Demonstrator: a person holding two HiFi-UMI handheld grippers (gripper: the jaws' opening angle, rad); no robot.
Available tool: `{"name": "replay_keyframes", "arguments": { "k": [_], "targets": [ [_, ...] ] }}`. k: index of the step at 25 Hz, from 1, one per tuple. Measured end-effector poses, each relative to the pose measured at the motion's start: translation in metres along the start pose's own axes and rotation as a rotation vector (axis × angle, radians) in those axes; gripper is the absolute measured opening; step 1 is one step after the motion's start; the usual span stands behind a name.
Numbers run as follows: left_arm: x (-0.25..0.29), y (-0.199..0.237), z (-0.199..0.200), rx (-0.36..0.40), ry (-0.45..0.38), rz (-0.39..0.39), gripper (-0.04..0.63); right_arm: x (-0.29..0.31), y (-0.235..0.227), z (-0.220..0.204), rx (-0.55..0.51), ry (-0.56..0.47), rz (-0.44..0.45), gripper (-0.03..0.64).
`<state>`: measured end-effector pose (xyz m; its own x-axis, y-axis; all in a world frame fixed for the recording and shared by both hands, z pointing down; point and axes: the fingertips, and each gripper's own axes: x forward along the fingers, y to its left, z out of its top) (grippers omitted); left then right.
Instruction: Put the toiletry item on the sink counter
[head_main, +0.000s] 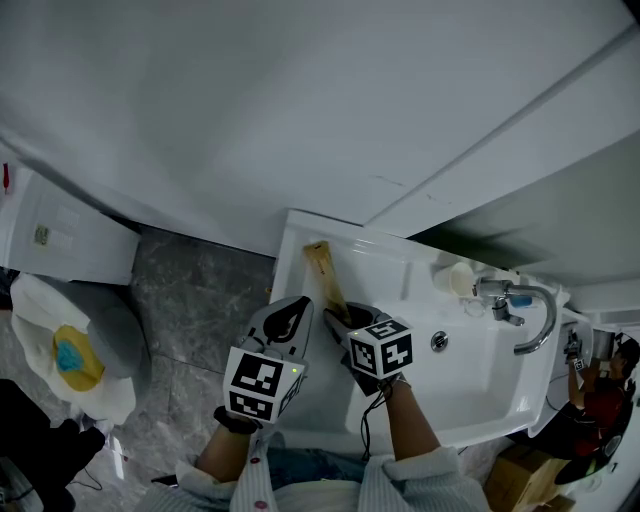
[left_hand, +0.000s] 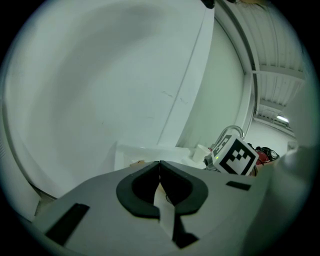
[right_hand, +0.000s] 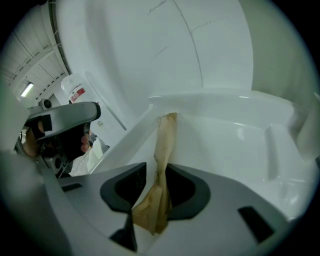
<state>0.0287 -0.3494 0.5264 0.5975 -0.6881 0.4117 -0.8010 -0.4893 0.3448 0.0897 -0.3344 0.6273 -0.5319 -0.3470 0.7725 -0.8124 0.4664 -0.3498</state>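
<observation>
The toiletry item (head_main: 324, 272), a long slim packet in crumpled brown wrapping, lies on the left ledge of the white sink tabletop (head_main: 296, 250). Its far end points toward the back wall and its near end reaches back between the jaws of the right gripper (head_main: 343, 318). In the right gripper view the packet (right_hand: 163, 150) runs up through the gap of the right gripper (right_hand: 156, 169). The 2 jaws stand parted on either side of it, released rather than clenched, and the wrapper's near end rests low in the gap.

The left gripper (head_main: 297, 312) hovers just beside the right one, over the tabletop's left edge. In its own view the left gripper (left_hand: 159, 165) has its jaws clenched tip to tip, with nothing between them.

To the right lies the sink basin (head_main: 470, 375). A chrome faucet (head_main: 522, 302) and a small white cup (head_main: 455, 277) stand at its back rim. Grey stone floor (head_main: 190, 300) shows to the left of the sink.
</observation>
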Motion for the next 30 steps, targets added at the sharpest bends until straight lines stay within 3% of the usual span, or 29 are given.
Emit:
{"name": "replay_keyframes", "arguments": {
  "k": [11, 19, 30],
  "targets": [
    [-0.005, 0.003, 0.007, -0.004, -0.027, 0.004, 0.017, -0.005, -0.004, -0.001, -0.008, 0.001, -0.04, 0.176],
    [-0.01, -0.005, 0.017, 0.016, -0.049, -0.011, 0.017, -0.02, -0.007, 0.003, 0.001, -0.025, -0.057, 0.183],
    [-0.033, -0.024, 0.029, 0.049, -0.096, -0.023, 0.017, -0.055, 0.018, 0.015, -0.004, -0.135, -0.057, 0.181]
  ]
}}
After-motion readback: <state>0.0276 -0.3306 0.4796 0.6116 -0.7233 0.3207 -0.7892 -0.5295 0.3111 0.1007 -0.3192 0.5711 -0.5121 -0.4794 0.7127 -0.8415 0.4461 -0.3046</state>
